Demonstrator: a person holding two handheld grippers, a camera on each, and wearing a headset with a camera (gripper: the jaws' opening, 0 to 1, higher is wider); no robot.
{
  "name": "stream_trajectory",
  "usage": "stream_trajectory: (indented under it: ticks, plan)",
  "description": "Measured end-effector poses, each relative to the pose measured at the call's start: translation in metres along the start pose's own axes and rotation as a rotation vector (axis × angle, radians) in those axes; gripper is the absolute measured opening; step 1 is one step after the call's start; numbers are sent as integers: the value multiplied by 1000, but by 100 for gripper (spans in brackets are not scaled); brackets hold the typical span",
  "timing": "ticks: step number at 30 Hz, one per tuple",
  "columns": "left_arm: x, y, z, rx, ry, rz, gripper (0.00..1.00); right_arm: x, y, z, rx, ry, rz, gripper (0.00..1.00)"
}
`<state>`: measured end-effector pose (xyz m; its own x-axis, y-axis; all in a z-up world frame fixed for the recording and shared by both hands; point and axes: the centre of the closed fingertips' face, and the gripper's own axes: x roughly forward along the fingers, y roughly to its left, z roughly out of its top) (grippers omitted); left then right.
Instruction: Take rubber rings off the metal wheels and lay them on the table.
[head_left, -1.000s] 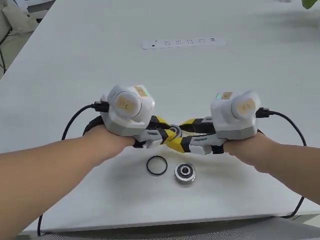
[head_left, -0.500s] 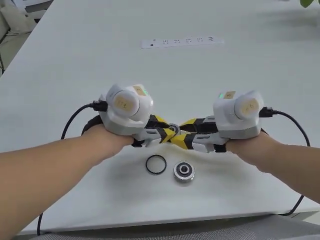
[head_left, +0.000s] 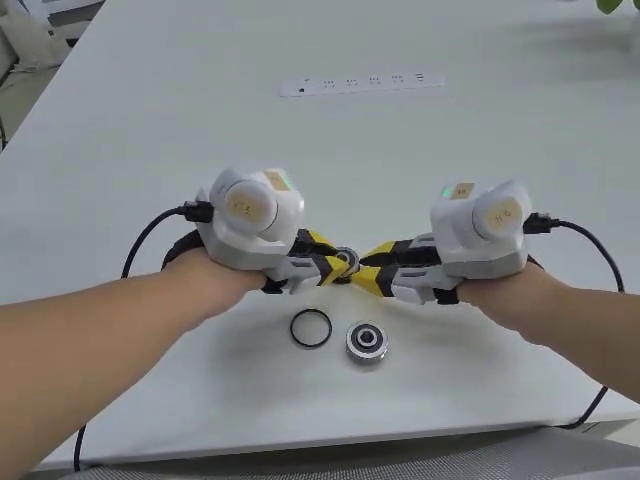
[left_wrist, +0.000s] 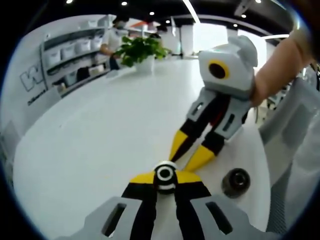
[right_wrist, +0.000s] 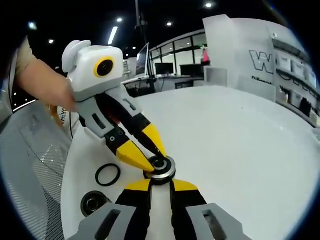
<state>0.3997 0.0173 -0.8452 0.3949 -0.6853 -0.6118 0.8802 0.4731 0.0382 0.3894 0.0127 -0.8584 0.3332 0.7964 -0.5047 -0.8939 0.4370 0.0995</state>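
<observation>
At the near edge of a white table (head_left: 200, 120), a person's bare forearms (head_left: 110, 340) extend forward, each hand wrapped round a grey-and-white handheld gripper; just ahead of them, flat on the tabletop, lie a black rubber ring (head_left: 311, 328) and, just to its right and apart from it, a silver loose wheel (head_left: 367, 341); slightly beyond this pair and above the surface, the two grippers meet nose to nose; the left gripper (left_wrist: 165, 180) has its yellow-tipped jaws clamped on a metal wheel (head_left: 347, 260), which sits between the tips with a dark band round its outer edge; the right gripper (right_wrist: 160, 188) faces it from the opposite side, its yellow tips at the near rim of that same wheel, though whether they pinch it or merely touch it cannot be told; in the right gripper view the left gripper's jaws slant down onto the wheel from the upper left, with the ring and the loose wheel on the table beneath them; black cables (head_left: 150, 238) trail from the back of each gripper across the table; farther off, a white power strip (head_left: 362, 84) lies flat on the tabletop; at the table's far end, in the left gripper view, stands a green potted plant (left_wrist: 140, 49)
</observation>
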Motion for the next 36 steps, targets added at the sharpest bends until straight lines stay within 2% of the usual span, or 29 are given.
stream_trajectory:
  ticks: [13,15,17,22,28,34,36]
  plan:
    - [1,1,0,-7,0,3,14,0,-1,0,20,-1,-7,9]
    - [1,1,0,-7,1,2,14,0,0,1,19,-8,-2,12]
    - [1,1,0,-8,0,3,14,1,1,4,16,-21,-8,21]
    - [1,1,-1,-8,0,2,14,6,2,7,16,-26,-4,21]
    - [2,3,-1,-10,-2,2,14,12,-2,8,18,-26,-10,28]
    - [3,5,-2,-10,-2,1,14,16,-2,2,-39,14,-17,26]
    - [3,5,-3,-11,-3,1,14,15,-3,3,-30,7,-23,24]
